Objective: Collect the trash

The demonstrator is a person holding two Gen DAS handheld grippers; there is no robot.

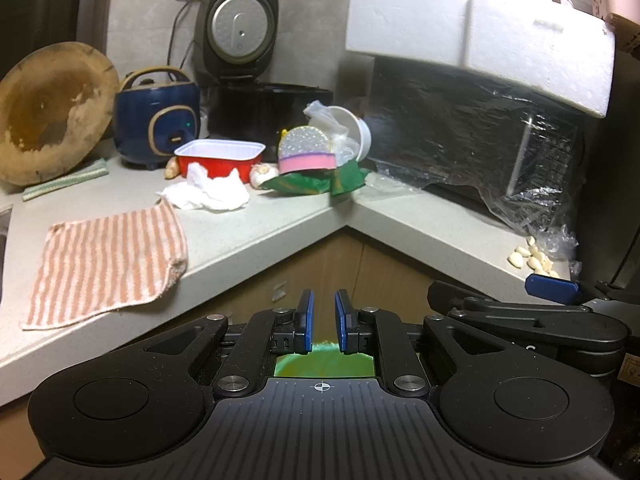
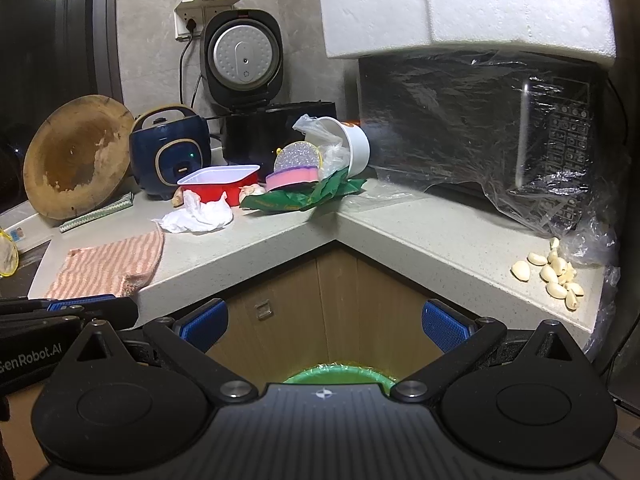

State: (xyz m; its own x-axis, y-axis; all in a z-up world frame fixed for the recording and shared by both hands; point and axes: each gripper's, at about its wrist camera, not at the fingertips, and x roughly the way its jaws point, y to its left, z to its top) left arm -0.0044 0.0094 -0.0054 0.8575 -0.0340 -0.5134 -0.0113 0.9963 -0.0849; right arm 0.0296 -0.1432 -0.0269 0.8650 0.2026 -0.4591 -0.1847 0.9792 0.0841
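Observation:
Trash lies in the counter corner: a crumpled white tissue [image 1: 208, 192] [image 2: 200, 214], a red food tray [image 1: 220, 158] [image 2: 220, 184], a green wrapper [image 1: 316, 182] [image 2: 300, 198], and a tipped white cup with a plastic bag [image 1: 344, 132] [image 2: 344, 144]. A green-lined bin [image 1: 324, 364] [image 2: 340, 374] sits on the floor below the grippers. My left gripper [image 1: 324, 320] is nearly shut and empty, below the counter edge. My right gripper [image 2: 324, 326] is open and empty, in front of the cabinet.
A striped cloth [image 1: 108, 264] [image 2: 112, 268] lies on the counter's [image 1: 260, 236] left part. A blue cooker [image 1: 156, 120], a black rice cooker [image 1: 244, 60], a wooden board [image 1: 52, 112], a sponge [image 1: 306, 162], a wrapped microwave [image 2: 480, 128] and garlic cloves [image 2: 552, 276] stand around.

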